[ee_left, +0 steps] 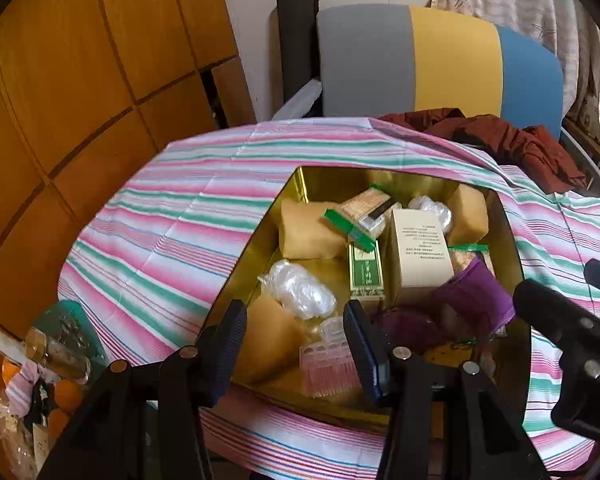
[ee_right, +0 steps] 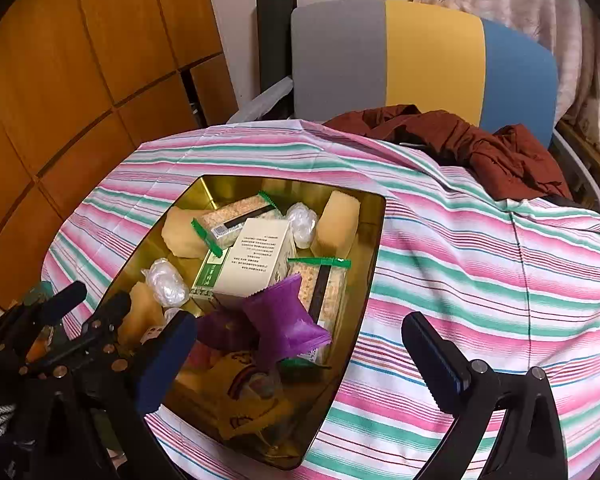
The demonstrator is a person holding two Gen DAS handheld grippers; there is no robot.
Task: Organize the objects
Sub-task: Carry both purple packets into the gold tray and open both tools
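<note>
A striped cloth (ee_right: pixel 480 280) covers the surface; behind it stand a grey, yellow and blue chair (ee_right: pixel 420 60) and wooden panelling (ee_left: pixel 80 80). A maroon garment (ee_right: pixel 480 148) lies at the chair's foot. On the surface sits one gold tin (ee_right: pixel 364 280) holding one cream box (ee_right: pixel 256 260), two green-edged snack bars (ee_right: pixel 236 216), one purple packet (ee_right: pixel 284 320) and two clear-wrapped bundles. The left hand-held gripper (ee_left: pixel 296 344) hangs parted and empty over the tin's near end; the right hand-held gripper (ee_right: pixel 300 348) is spread wide and empty across its right wall.

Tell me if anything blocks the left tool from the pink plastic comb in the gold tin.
Nothing visible does. The open left tool hangs just above the pink plastic comb, which lies uncovered near the gold tin front wall.
</note>
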